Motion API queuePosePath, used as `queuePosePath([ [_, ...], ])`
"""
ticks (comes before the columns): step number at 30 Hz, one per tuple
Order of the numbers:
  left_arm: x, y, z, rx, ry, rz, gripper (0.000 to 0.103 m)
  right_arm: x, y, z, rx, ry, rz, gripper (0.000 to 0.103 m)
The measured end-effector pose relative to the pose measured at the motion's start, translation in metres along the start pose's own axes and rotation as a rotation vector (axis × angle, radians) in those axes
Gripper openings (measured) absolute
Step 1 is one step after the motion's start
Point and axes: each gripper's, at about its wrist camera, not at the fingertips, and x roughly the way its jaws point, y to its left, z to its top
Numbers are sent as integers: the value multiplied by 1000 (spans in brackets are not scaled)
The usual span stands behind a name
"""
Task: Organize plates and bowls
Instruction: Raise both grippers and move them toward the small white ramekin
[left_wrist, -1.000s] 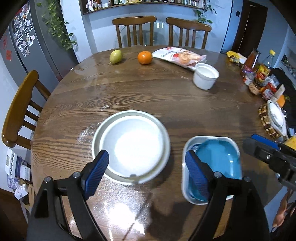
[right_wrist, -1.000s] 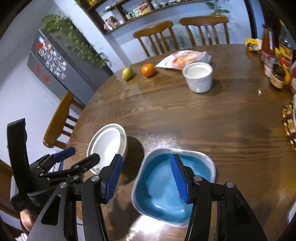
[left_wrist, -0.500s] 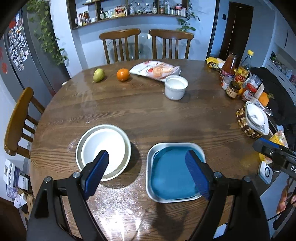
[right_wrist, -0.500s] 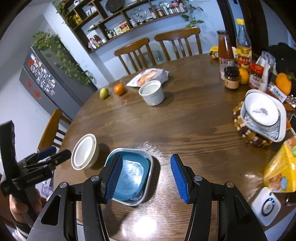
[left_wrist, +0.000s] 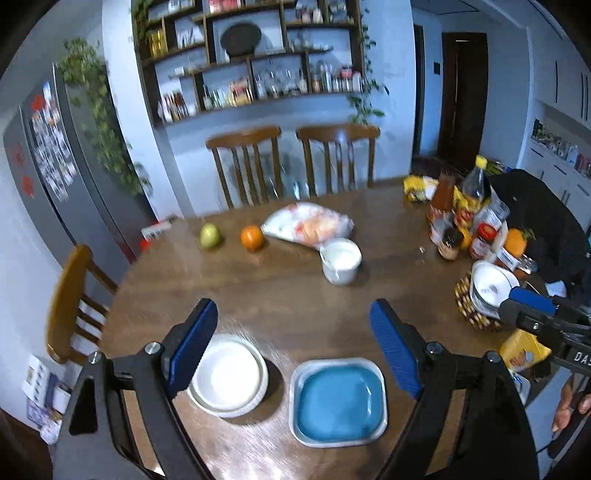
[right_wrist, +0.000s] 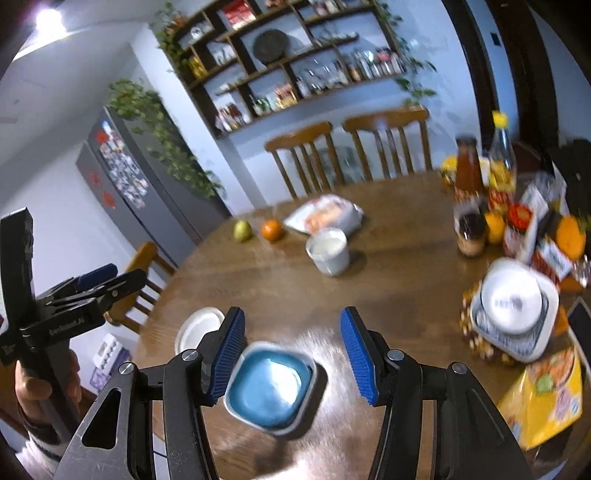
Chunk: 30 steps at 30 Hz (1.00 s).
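Observation:
A round white plate stack and a square blue dish in a grey tray lie side by side at the near edge of the round wooden table. They also show in the right wrist view, the white plates and the blue dish. A white bowl stands mid-table. Another white bowl on a square plate rests on a woven mat at the right. My left gripper is open and empty, high above the plates. My right gripper is open and empty above the blue dish.
A pear, an orange and a snack bag lie at the far side. Bottles and jars crowd the right edge. A yellow box sits near right. Wooden chairs ring the table.
Both grippers have lifted up and back from the table, so the plates look smaller and lower in view. Both stay open and empty. Nothing on the table has moved.

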Motion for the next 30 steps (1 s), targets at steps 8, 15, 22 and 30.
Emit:
queuePosePath([
  [8,-22,1,59,52,-115,36,84,-2,15,50,-41,-64,4,55],
  [15,-19,3,105,84,-179,21,84,2,25,94,-65,-110,-6,55],
  [22,38,6,114,75,-105,-26,90,40,13,119,-19,-87,-31,55],
  [30,137,6,100,53,71,-35,90,106,-11,117,34,27,-73,55],
])
